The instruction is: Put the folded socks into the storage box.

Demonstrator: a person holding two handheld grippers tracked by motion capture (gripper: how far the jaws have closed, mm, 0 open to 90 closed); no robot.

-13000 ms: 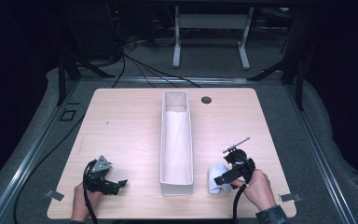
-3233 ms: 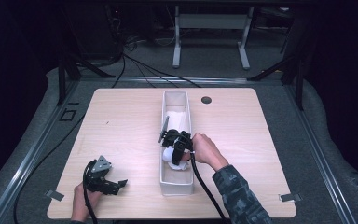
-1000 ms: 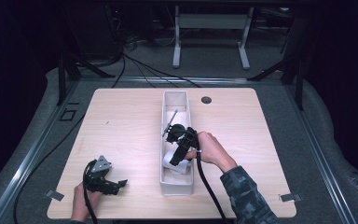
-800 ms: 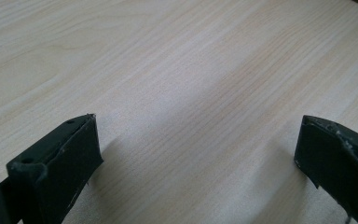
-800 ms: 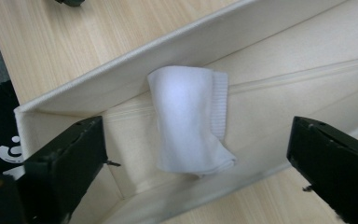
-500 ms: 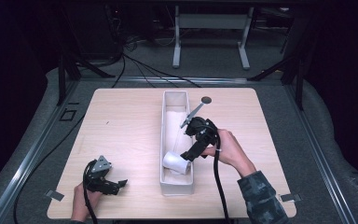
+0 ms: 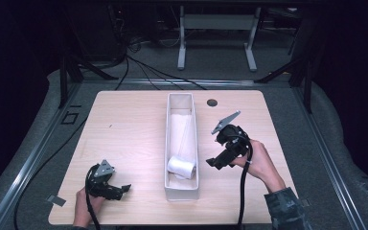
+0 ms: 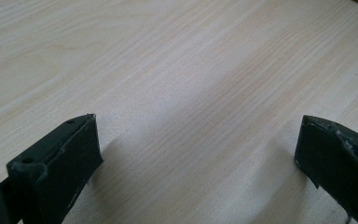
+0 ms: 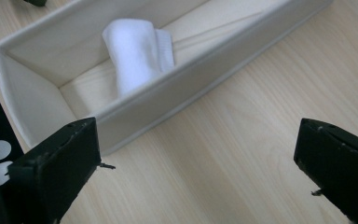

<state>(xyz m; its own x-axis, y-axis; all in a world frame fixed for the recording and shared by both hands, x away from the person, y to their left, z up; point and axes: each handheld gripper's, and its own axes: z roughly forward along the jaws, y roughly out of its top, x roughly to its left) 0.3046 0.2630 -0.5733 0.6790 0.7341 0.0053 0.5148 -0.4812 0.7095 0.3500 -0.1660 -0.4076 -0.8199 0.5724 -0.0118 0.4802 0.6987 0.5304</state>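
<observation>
A rolled white cloth [image 7: 181, 166] lies in the near end of a long white box [image 7: 194, 143] at the table's middle; in the right gripper view the rolled cloth [image 9: 135, 51] rests inside the box [image 9: 168, 100]. My right gripper [image 7: 215, 163] hangs just right of the box, above the table, its jaws wide open with nothing between them; they have just finished opening. The right gripper [image 9: 196, 163] points at the box's outer wall. At the near left corner rests my left gripper [image 7: 122, 189], open, and the left gripper [image 8: 196, 163] looks at bare wood.
The wooden table [image 7: 124, 129] has a small dark round hole [image 7: 212, 102] near its far edge, right of the box. Cables trail from both grippers toward the near edge. Dark floor and a metal frame surround the table.
My right gripper has pulled out of the box and moved right and slightly up, leaving the rolled cloth lying in the box's near end. The left gripper has stayed put.
</observation>
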